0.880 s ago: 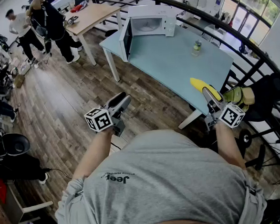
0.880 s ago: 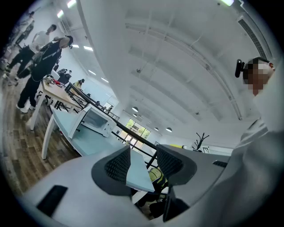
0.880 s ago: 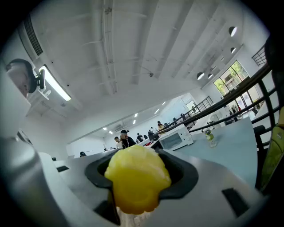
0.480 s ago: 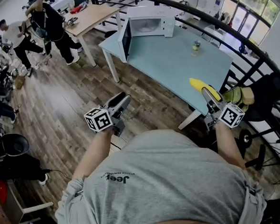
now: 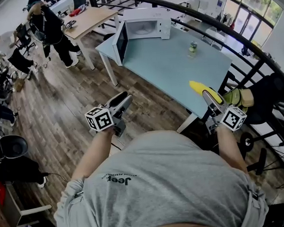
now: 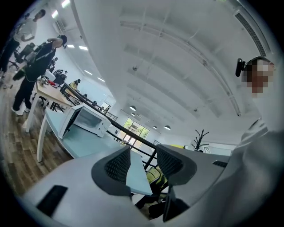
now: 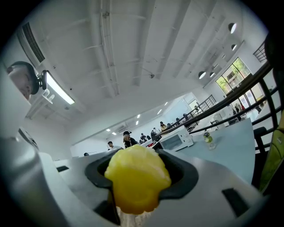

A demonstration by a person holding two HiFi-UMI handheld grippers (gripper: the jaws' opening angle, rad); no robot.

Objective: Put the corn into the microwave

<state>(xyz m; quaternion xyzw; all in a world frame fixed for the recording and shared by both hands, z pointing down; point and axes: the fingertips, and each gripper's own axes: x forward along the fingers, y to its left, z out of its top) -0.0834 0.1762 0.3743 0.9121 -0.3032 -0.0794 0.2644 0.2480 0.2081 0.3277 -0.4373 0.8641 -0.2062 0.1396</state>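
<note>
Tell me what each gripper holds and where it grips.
Right gripper clamps the corn around its rear part; its tip juts forward. Left gripper holds nothing, jaws apart.

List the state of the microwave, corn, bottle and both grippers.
microwave: door swung open, at the far end of the table
corn: held in the air, near the table's near corner
bottle: upright on the table
right gripper: shut on the corn
left gripper: open, nothing between the jaws
</note>
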